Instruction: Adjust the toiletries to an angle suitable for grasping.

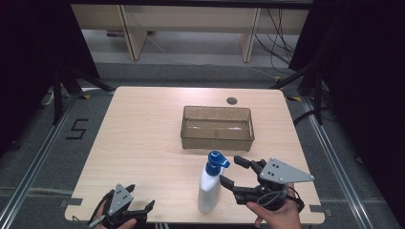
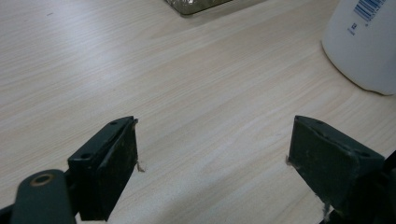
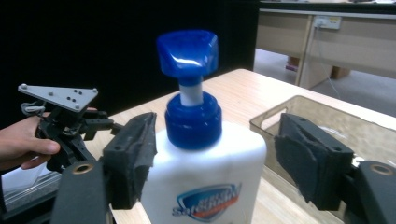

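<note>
One white plastic pump bottle (image 1: pixel 209 187) with a blue collar and blue pump head stands upright on the pale wood-grain tabletop (image 1: pixel 143 143), near its front edge and a little right of centre. Its body is rounded at the shoulders, smooth and opaque; in the right gripper view a blue printed label (image 3: pixel 208 204) sits on the side facing the camera, and in the left gripper view a barcode (image 2: pixel 370 8) shows on another side.

The right gripper (image 1: pixel 233 172) sits just beside the bottle on its right. Its two black fingers (image 3: pixel 132 149), faced with rough, worn foam pads, are spread wide on either side of the bottle's shoulders; from the right gripper view they seem to stand clear of the plastic, though that is hard to judge for sure. A grey three-cornered plate (image 1: pixel 282 171) rides on top of this gripper.

The left gripper (image 1: pixel 138 202) rests low at the front left corner of the tabletop, well apart from the bottle. Its two fingers (image 2: pixel 112 163) are also spread open over bare wood, holding nothing.

Behind the bottle, towards the middle of the tabletop, lies one rectangular bin (image 1: pixel 217 128) of translucent brownish plastic with straight walls. Nothing stands between it and the bottle. One small round grommet hole (image 1: pixel 232 100) sits in the tabletop beyond the bin.
</note>
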### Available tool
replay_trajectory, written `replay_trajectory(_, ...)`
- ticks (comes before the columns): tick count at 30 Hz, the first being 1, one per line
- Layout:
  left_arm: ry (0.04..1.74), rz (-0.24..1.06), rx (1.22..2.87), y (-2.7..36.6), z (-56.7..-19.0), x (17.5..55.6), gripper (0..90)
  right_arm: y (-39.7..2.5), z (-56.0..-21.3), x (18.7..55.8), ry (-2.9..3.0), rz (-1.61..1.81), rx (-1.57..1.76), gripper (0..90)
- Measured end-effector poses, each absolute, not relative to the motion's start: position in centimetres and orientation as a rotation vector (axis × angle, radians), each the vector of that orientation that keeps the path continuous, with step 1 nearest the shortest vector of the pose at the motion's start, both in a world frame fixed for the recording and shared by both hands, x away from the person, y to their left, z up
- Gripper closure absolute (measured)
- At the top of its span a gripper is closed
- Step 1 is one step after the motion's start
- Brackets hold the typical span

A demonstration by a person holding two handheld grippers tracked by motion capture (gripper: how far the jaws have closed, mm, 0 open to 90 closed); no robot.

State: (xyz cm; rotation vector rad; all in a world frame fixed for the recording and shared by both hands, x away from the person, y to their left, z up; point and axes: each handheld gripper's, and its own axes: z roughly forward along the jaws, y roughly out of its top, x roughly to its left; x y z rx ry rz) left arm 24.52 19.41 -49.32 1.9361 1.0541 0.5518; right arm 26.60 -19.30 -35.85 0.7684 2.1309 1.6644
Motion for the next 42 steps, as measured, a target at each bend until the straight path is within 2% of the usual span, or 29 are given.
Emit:
replay_trajectory(30, 1.041, 0.549, 1.942, 19.1, -49.2, 24.7, 15.2, -16.8, -35.3, 28.1, 2.135, 1.671, 0.645, 37.3)
replay_trajectory(42, 1.039, 0.55, 1.952, 19.1, -49.1, 24.7, 15.3, -15.9, -35.4, 28.7, 2.144, 1.716, 0.59, 52.8)
